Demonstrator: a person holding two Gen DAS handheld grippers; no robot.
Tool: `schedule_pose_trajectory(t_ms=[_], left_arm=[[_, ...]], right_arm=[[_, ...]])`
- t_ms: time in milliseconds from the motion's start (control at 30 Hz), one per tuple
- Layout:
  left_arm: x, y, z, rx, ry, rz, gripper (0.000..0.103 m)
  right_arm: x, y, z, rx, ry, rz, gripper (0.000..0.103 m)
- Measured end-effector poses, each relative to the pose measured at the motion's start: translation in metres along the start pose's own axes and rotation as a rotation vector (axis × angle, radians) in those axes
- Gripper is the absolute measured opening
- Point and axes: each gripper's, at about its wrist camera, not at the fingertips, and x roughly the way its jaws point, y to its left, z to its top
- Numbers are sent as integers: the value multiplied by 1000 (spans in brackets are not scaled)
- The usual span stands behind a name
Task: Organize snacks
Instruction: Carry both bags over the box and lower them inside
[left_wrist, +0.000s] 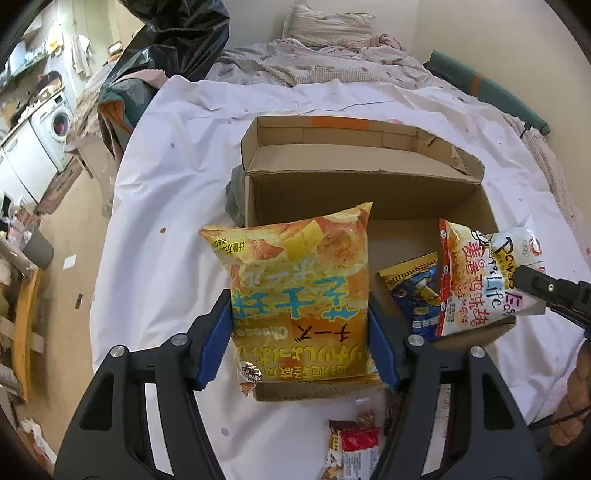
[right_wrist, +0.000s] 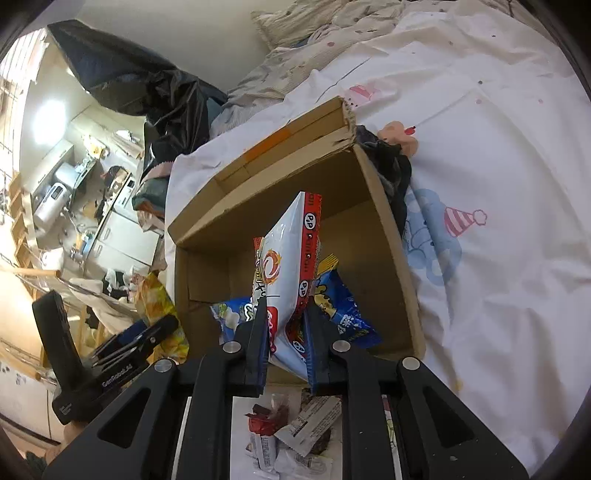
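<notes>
Two grips: our left gripper (left_wrist: 300, 325) jaws clamp yellow cheese-chip bag (left_wrist: 295, 280), right gripper (right_wrist: 285, 332) jaws pinch white-red snack packet (right_wrist: 286, 266), both over open brown cardboard box (right_wrist: 384, 206).

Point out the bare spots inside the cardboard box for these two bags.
Free: the brown cardboard box floor along its far wall. Crowded: the near right corner, where a blue snack bag lies. Small wrappers litter the white sheet before the box.

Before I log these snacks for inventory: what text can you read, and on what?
"Cheese": yellow chip bag in the left gripper, printed upside down.
"Power Easy Life": white and red packet in the right gripper.
"GenRobot.AI": left gripper body, seen from the right wrist.
Small wrappers' print: too small.
</notes>
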Motion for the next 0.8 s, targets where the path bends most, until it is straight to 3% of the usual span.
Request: schedule_pose_trajectory(t_ms=[467,800], left_arm=[[8,0,1,9,-19,-22,64],[8,-4,3,19,-31,-38,64]], right_arm=[[37,11,3,4,89,10,17],[49,9,-4,3,133,-38,21]])
